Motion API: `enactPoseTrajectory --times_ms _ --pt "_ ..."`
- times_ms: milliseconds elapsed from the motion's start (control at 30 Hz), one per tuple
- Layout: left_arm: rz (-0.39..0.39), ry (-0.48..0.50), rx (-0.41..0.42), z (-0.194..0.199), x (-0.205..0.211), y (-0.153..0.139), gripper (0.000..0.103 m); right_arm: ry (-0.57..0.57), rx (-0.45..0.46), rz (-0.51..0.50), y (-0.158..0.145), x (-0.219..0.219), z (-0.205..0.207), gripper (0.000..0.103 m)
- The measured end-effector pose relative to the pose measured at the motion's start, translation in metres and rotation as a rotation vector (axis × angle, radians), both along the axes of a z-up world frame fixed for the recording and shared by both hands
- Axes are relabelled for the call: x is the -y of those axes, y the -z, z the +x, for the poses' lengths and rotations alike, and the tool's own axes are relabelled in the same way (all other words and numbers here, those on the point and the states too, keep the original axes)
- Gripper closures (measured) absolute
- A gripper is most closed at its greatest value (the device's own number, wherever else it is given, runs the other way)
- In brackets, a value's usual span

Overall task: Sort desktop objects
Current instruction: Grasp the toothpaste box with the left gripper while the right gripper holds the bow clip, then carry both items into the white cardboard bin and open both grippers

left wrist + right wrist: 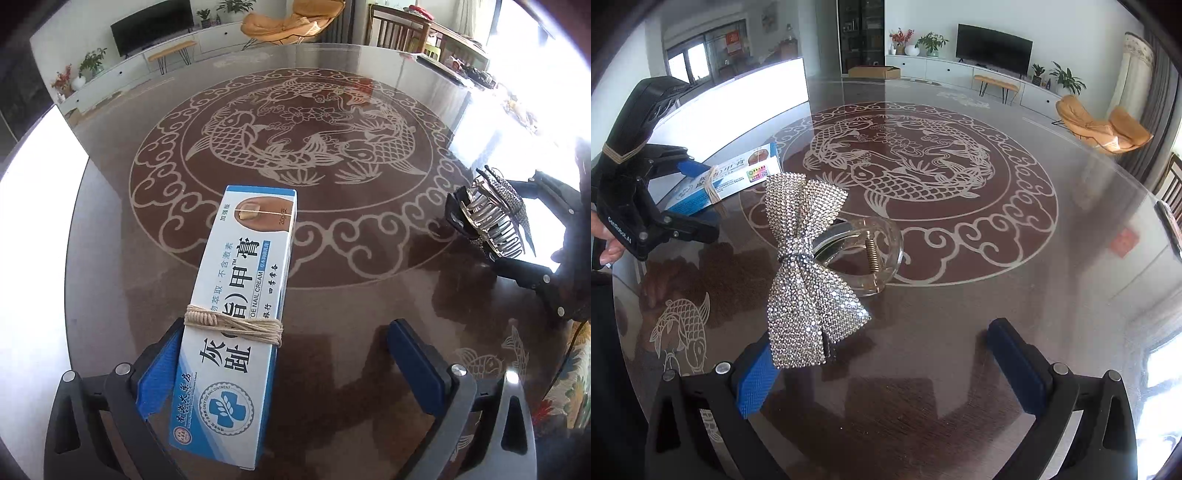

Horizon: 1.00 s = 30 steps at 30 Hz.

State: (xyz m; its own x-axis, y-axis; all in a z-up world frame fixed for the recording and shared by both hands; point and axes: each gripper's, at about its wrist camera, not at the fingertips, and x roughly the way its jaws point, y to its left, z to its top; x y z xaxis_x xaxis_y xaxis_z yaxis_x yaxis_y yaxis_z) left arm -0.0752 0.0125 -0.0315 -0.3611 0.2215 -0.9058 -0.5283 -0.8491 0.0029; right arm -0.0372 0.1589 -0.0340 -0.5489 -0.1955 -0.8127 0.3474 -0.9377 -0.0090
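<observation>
Glossy brown table with a carp medallion fills the left wrist view; the left gripper stands spread, the nail cream box leaning on one finger only, its near end cut off. From the right wrist, the right gripper gapes wide, the rhinestone bow hair clip touching just its left pad, clear claw partly hidden behind the bow.

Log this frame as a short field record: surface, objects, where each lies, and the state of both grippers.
surface: round glass-topped table with a carp pattern
object 1: nail cream box, cord wound round it
object 1 place: between the left gripper fingers, against the left pad only
object 2: rhinestone bow hair claw
object 2 place: on the table, bow tip touching the left pad of the right gripper
left gripper: open
right gripper: open, not clamping the claw
</observation>
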Motion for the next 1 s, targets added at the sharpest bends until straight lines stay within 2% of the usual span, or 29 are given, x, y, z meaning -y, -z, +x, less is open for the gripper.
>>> enactPoseTrajectory --times_ms 100,267,300,367,433,533,600,700,733,767,800,833,900,1000 --pt "0.009 -0.082 -0.016 0.0 0.002 0.004 0.0 0.0 0.0 0.0 0.0 0.0 0.0 0.0" --pt "0.011 -0.106 -0.029 0.005 0.0 0.005 0.0 0.0 0.0 0.0 0.0 0.0 0.0 0.0" --pt "0.016 -0.114 -0.04 0.009 0.0 0.003 0.003 0.0 0.0 0.0 0.0 0.0 0.0 0.0" --pt "0.042 -0.125 -0.086 0.015 0.002 -0.002 0.043 0.0 0.0 0.0 0.0 0.0 0.0 0.0" --pt "0.066 -0.158 -0.086 0.004 0.012 0.001 0.059 -0.001 0.0 0.0 0.0 0.0 0.0 0.0" --pt "0.126 -0.202 -0.082 0.01 0.026 0.002 0.059 -0.021 0.028 -0.003 -0.002 0.001 -0.005 0.0" --pt "0.147 -0.224 -0.087 0.016 0.031 0.002 0.059 -0.064 0.079 -0.061 -0.008 0.005 -0.009 0.0" --pt "0.164 -0.245 -0.084 0.021 0.033 0.003 0.059 -0.078 0.092 -0.107 -0.017 0.016 -0.02 0.0" --pt "0.169 -0.248 -0.086 0.022 0.033 0.002 0.059 -0.077 0.109 -0.114 -0.015 0.02 -0.026 0.002" --pt "0.171 -0.252 -0.096 0.024 0.034 0.001 0.059 -0.074 0.122 -0.113 -0.013 0.023 -0.033 0.021" --pt "0.178 -0.256 -0.107 0.027 0.035 -0.002 0.059 -0.066 0.118 -0.076 -0.012 0.027 -0.036 0.034" --pt "0.194 -0.263 -0.122 0.032 0.038 -0.005 0.059 -0.071 0.107 -0.034 -0.014 0.031 -0.037 0.05" --pt "0.226 -0.281 -0.152 0.039 0.044 -0.015 0.059 -0.063 0.107 -0.046 -0.021 0.032 -0.034 0.051" --pt "0.278 -0.312 -0.188 0.045 0.054 -0.027 0.059 -0.068 0.05 -0.022 -0.037 0.034 -0.019 0.051"
